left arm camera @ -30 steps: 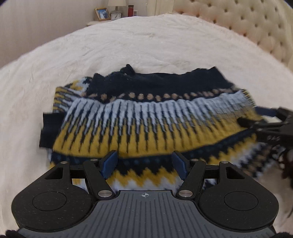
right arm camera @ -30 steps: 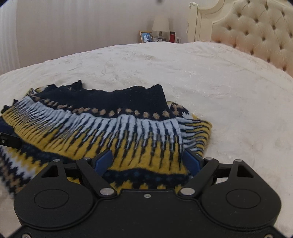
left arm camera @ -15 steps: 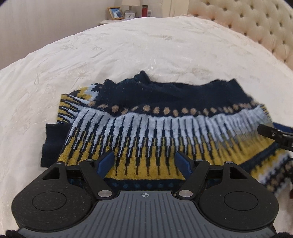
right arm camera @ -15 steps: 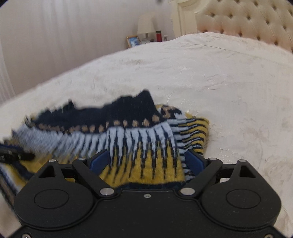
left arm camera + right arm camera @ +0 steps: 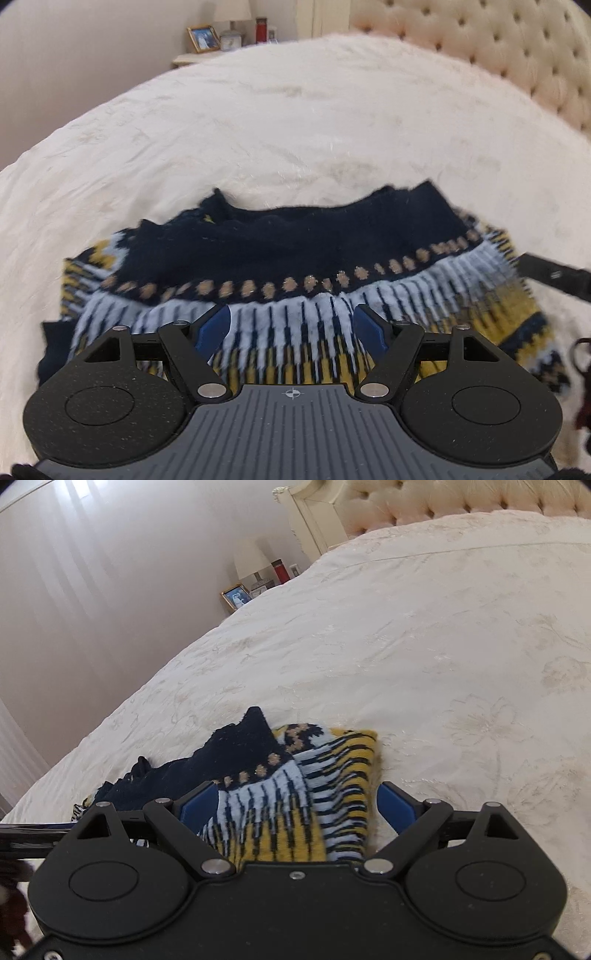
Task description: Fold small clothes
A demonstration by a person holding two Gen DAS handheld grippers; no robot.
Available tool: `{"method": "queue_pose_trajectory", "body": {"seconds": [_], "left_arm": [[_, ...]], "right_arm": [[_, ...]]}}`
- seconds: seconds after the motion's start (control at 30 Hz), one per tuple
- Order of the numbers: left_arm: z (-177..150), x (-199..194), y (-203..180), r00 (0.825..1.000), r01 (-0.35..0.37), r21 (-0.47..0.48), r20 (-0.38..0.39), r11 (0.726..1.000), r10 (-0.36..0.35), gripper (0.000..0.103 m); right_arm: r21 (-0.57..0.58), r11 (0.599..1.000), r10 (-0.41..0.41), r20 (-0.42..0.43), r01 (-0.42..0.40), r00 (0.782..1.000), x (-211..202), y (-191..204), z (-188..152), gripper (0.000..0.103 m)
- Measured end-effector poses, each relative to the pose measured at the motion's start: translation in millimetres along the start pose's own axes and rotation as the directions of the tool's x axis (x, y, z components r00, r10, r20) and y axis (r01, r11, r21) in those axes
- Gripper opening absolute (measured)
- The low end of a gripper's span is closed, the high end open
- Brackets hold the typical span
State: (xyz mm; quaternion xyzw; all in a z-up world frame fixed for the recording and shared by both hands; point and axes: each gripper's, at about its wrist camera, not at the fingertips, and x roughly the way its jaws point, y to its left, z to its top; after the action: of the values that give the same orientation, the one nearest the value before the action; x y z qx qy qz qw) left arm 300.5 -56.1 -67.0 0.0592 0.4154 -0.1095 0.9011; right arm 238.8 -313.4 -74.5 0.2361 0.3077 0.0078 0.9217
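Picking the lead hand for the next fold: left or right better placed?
Right, probably. The right gripper is open over the sweater at its folded end, beside bare bedspread. The left gripper hangs mid-panel.

Tufted headboard (image 5: 517,44), bedside lamp (image 5: 251,559)

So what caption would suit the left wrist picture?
Open left gripper above a folded patterned sweater on a cream bedspread.

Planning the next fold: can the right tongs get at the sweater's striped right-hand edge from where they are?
Probably yes. The right tongs are open, with the sweater lying loose between the blue pads, its striped folded edge just inside the right pad. Only bare bedspread lies beyond; nothing blocks the way.
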Motion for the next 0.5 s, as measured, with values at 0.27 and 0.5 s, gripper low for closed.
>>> {"method": "queue_pose_trajectory", "body": {"seconds": [0.27, 0.5], "left_arm": [[-8, 51, -1, 0.998, -0.049, -0.001, -0.031, 0.999, 0.049, 0.095], [-15, 54, -6, 0.998, -0.068, -0.006, -0.017, 0.998, 0.068, 0.103]], "right_arm": [[0.090, 0.996, 0.017, -0.052, -0.013, 0.999, 7, -16, -2, 0.094], [0.193, 0.981, 0.044, -0.106, -0.023, 0.993, 14, -28, -7, 0.097]]}}
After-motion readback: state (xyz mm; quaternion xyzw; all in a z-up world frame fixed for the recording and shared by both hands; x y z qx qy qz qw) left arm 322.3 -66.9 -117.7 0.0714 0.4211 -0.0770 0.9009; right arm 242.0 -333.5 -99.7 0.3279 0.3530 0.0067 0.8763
